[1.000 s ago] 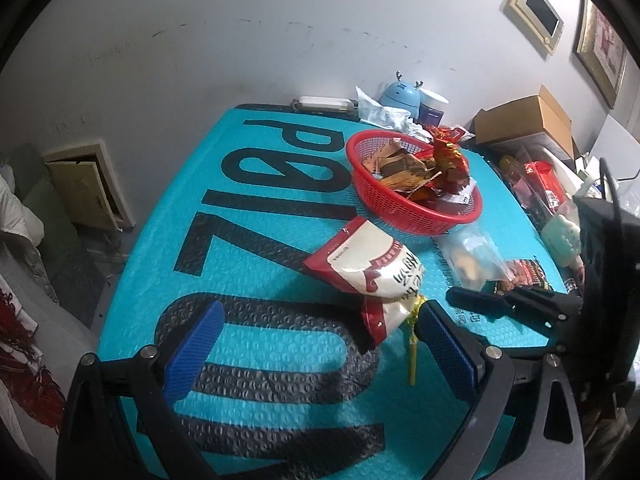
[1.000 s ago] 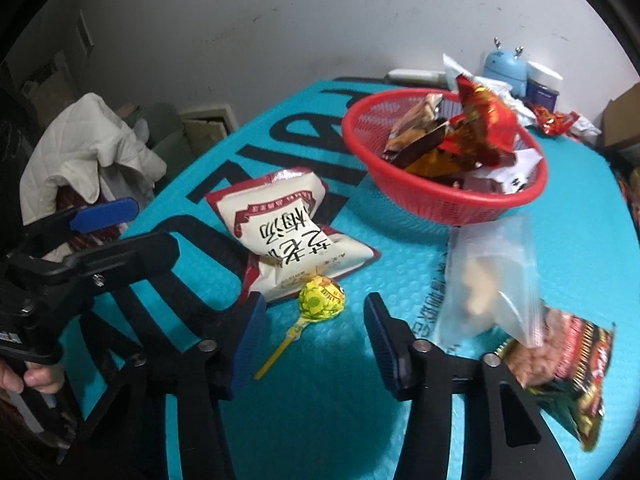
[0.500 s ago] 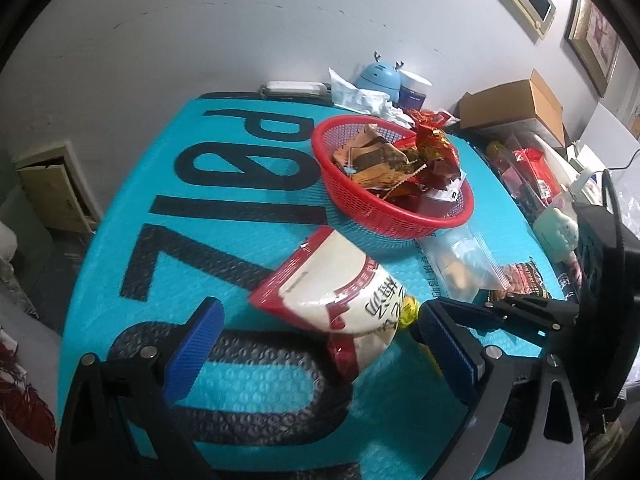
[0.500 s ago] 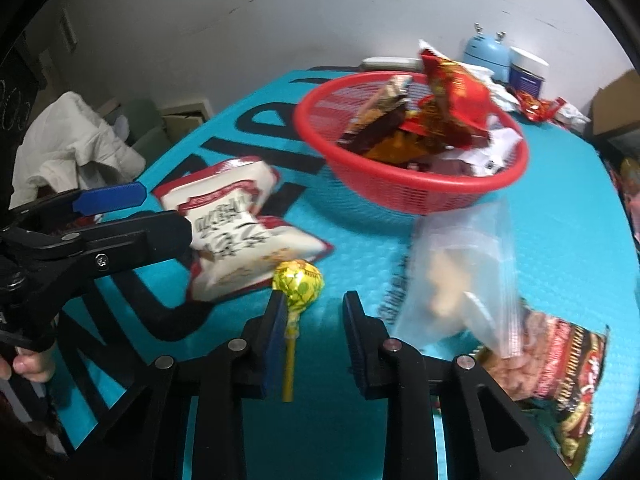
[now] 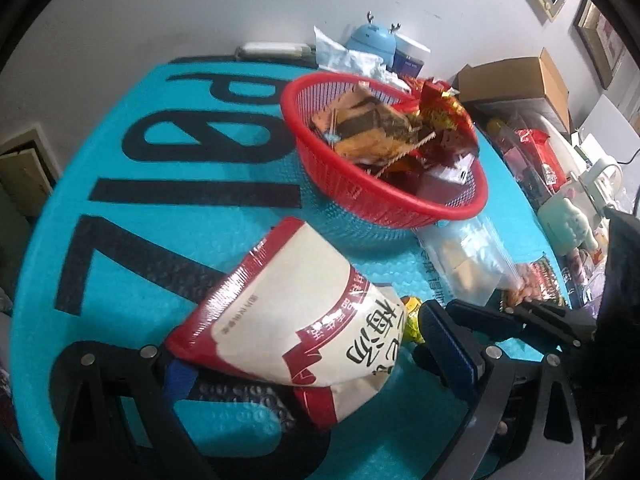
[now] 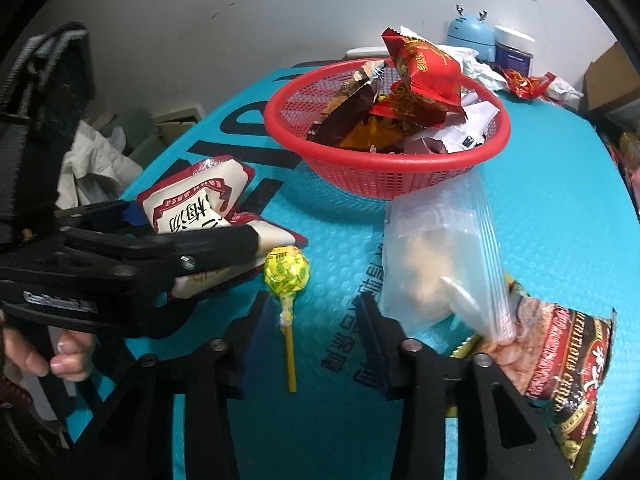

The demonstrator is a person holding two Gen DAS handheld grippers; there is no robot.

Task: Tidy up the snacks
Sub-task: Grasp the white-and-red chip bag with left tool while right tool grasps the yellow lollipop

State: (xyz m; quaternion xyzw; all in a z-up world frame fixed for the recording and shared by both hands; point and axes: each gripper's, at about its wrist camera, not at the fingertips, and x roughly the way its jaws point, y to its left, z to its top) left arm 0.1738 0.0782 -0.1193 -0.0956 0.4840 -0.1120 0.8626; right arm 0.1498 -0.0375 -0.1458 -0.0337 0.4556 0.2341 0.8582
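Straddling white-red snack bag point(image 5: 304, 320): left gripper point(image 5: 308, 344) agape, seemingly untouching; right gripper point(image 6: 310, 320) opening around lollipop point(image 6: 286, 276)

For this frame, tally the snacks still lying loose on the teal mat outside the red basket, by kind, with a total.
White-and-red snack bag: 1
Yellow lollipop: 1
Clear zip bag: 1
Dark red peanut packet: 1
Total: 4

The red basket holds a pile too overlapped to count; red wrappers at the mat's far edge are excluded.
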